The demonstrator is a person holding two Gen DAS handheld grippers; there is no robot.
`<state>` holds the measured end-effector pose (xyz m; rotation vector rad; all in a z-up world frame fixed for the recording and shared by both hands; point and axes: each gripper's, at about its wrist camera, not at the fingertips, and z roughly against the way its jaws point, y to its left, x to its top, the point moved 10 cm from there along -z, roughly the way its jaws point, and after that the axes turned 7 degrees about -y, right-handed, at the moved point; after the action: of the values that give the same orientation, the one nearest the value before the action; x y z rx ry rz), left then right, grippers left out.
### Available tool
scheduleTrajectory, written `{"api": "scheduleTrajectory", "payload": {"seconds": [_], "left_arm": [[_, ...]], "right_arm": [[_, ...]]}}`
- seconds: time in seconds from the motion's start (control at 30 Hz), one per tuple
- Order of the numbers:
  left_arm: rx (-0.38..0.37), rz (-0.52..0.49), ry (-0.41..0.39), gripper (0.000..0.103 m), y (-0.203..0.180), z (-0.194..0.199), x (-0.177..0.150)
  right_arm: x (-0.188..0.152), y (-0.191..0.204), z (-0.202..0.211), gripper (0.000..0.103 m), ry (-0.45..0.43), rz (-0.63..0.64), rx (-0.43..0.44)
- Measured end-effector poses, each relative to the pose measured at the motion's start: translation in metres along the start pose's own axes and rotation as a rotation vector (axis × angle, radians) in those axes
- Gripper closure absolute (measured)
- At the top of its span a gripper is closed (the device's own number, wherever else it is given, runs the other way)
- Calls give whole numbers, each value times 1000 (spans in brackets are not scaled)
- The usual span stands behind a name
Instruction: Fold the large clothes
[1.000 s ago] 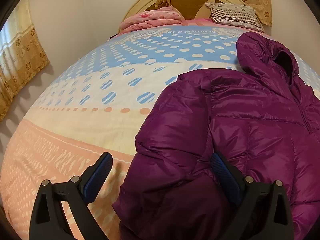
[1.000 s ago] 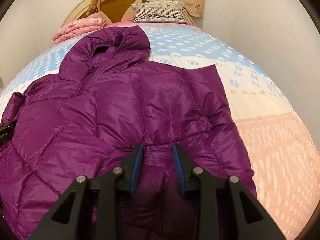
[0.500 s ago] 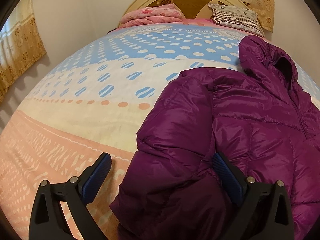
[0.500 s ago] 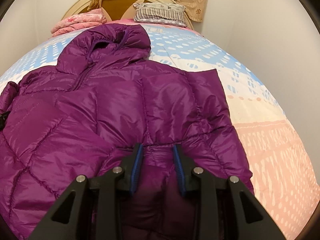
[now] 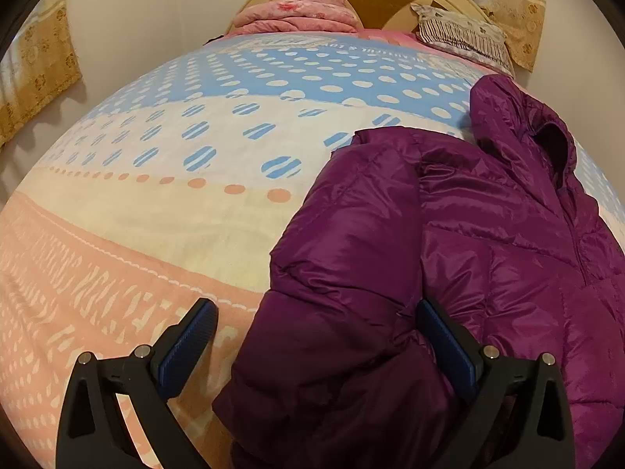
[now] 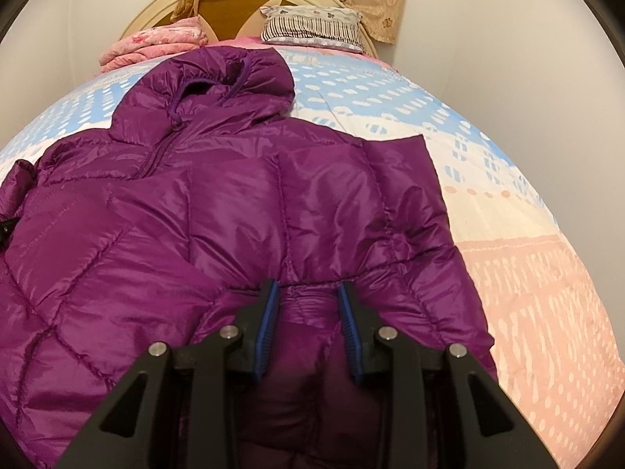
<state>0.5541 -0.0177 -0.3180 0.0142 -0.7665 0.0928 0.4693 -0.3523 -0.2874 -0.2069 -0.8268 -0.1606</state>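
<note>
Jaws split the work: my right gripper (image 6: 308,324) pinches the jacket (image 6: 273,203) hem for folding, my left gripper (image 5: 316,346) gapes around its sleeve (image 5: 343,273).

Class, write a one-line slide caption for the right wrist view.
Right gripper pinches a fold of the purple puffer jacket spread on a patterned bedspread.

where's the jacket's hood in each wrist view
Left wrist: the hood sits upper right, beyond the sleeve between the left gripper fingers.
Right wrist: the hood sits upper centre-left, beyond the fold pinched in the right gripper.
Shared landmark: the striped pillow at the headboard.
</note>
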Motion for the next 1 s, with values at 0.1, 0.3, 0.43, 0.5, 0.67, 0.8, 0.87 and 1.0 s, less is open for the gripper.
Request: {"api": "scheduleTrajectory", "payload": {"seconds": [0.1,0.3,0.43,0.5,0.67,0.8,0.87,1.0], "left_arm": [[16,-49,26,1,4,10,7],[-111,-5,-120,1,-10,60,76],[-141,-76,-126,1,-48,49,114],[-129,-118,-151,1,-66,37,130],[-115,-165,-164,1,-105,-8,170],[-134,-151,-140,1,-133,-48,196],[-151,-177,-141,1,-149,-66,208],[-165,-207,-121,1,-174,-97,218]], "right_arm": [[0,-1,0,66,13,-26,35],[23,5,16,24,43,68,164],[69,2,24,18,-36,100,181],[92,2,15,17,-52,109,192],[149,-10,-40,17,-66,26,224],[188,-12,-79,17,-71,-33,239],[207,-10,-97,17,-76,-44,237],[232,10,-136,16,-37,-36,261]]}}
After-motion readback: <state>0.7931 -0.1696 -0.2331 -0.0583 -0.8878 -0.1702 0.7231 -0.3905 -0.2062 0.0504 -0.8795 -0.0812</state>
